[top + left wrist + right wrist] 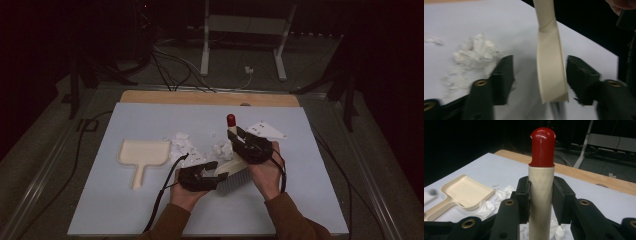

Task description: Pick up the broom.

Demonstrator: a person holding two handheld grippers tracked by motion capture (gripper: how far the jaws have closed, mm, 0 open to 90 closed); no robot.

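High view: the right gripper (243,141) clamps the brush (233,171) by its handle, tilted over the table (310,200); the left gripper (212,172), jaws parted, straddles the brush head untouched, beside paper scraps (182,145).

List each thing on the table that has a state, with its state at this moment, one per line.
Brush: tilted, red-capped handle up, bristles down on the table.
Right gripper: shut on the brush handle below the red cap.
Left gripper: open, jaws either side of the brush head, not touching it.
Dustpan: flat on the table, empty, untouched.
Paper scraps: loose, scattered between dustpan and brush, not yet swept in.
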